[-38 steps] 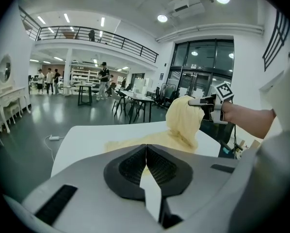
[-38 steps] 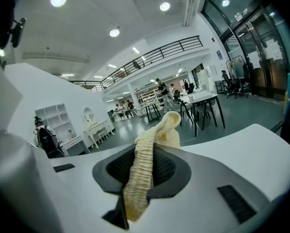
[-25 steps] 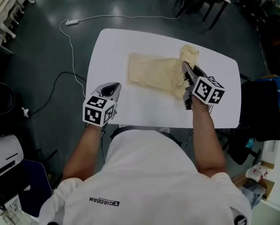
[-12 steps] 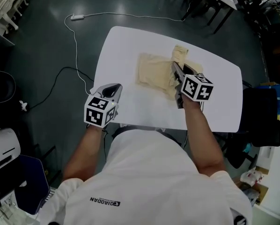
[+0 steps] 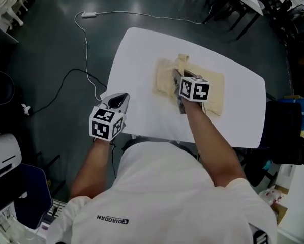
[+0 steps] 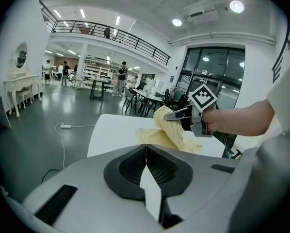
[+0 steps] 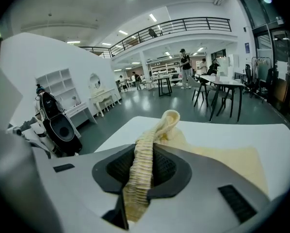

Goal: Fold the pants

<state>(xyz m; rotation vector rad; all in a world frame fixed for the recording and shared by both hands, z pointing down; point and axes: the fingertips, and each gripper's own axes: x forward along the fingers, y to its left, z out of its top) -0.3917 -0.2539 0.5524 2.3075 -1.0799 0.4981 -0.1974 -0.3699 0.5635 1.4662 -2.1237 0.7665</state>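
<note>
The right claw has pulled one end of the pants over the rest.

The soft pale yellow cloth pants lie in the middle of the white counter. A second ago the right claw was by their right end. Now it is over their left part, with the bunched end lifted, so I think the fold is half done. This claw is a little open and squeezes the ribbed band. The left claw is closed and empty, by the counter's near left edge.
</note>
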